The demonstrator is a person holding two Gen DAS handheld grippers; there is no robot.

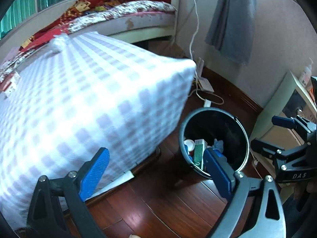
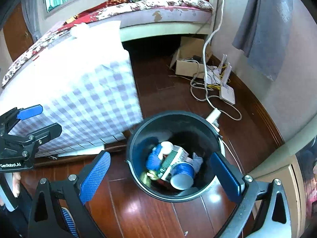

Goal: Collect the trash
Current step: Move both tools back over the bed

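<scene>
Trash bin [image 2: 174,127] beside checkered table [image 2: 83,91], floor [image 2: 158,214] around

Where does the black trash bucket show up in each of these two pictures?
Left wrist view: the bucket is lower right of centre, partly behind the left gripper, whose fingers are spread.
Right wrist view: the bucket is at centre bottom, seen from above, between the spread fingers of the right gripper.
Shared landmark: the checked cloth lies just left of the bucket in both.
</scene>
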